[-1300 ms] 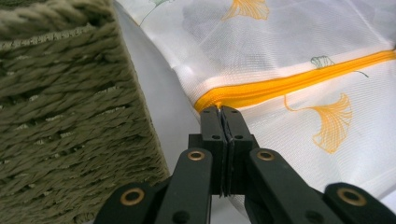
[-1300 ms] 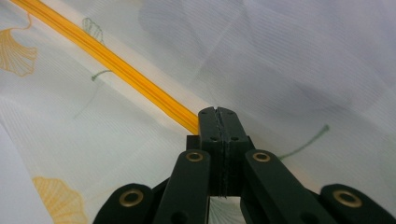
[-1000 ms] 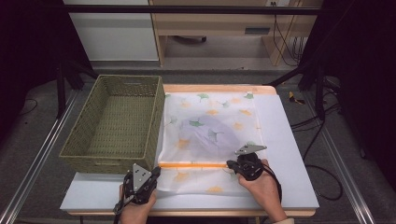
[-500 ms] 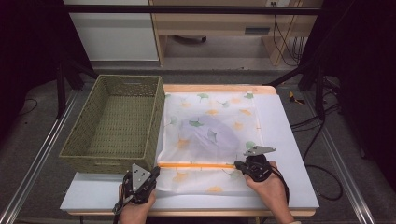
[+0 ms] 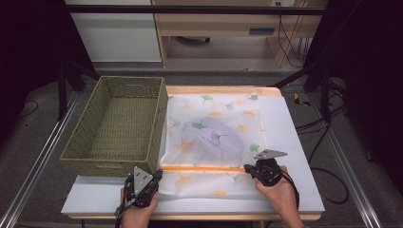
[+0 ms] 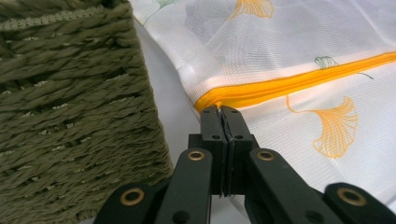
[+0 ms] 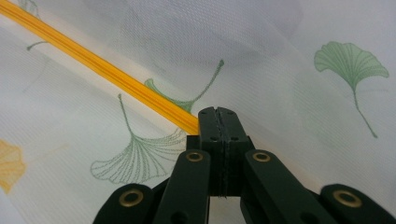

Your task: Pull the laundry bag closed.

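The mesh laundry bag (image 5: 214, 142) lies flat mid-frame, right of the wicker basket (image 5: 119, 126), a pale garment inside. Its orange zipper (image 5: 199, 168) looks run across. The left gripper (image 6: 220, 114) and right gripper (image 7: 218, 116) — jaws pressed together — pinch its ends; the slider probably sits hidden.

Mesh laundry bag (image 5: 214, 137): thin, translucent white netting, matt, printed with ginkgo leaves; zipper (image 6: 299, 84) of bright orange woven tape, faintly ribbed. Basket (image 5: 116, 126): coarse twisted olive fibre, rough and dull. Table (image 5: 294, 142): smooth pale matt top, wooden edge. Left gripper (image 6: 223, 112), right gripper (image 7: 218, 113): black matt plastic jaws, brass-coloured rivets.
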The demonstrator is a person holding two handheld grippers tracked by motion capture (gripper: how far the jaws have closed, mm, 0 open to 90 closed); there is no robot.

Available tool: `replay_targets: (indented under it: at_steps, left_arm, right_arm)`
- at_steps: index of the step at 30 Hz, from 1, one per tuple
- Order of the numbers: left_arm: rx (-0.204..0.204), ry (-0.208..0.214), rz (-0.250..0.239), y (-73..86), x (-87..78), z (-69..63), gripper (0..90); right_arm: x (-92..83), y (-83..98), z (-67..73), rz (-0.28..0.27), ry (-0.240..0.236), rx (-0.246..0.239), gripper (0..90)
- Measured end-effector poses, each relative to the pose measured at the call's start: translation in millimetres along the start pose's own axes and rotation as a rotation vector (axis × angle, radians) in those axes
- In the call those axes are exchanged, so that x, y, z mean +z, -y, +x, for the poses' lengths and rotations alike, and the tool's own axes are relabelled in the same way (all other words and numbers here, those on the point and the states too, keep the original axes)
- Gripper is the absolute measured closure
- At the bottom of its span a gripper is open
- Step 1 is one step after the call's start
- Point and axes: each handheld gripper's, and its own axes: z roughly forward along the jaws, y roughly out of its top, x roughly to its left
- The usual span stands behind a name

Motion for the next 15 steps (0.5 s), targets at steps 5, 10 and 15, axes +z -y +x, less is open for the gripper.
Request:
replay_targets:
  at_steps: [5,10,15]
  left_arm:
    - [-0.001,0.002,0.000,0.7,0.8,0.1,89.2]
    - [-0.001,0.002,0.000,0.7,0.2,0.1,89.2]
    - [0.002,0.003,0.001,0.9,0.7,-0.2,89.2]
  right_arm:
    - [-3.9,5.0,-3.9,-0.010,-0.005,0.014,90.0]
    - [-6.3,5.6,-4.8,-0.023,-0.011,0.015,90.0]
    - [-6.2,7.1,-6.9,-0.025,-0.008,0.019,90.0]
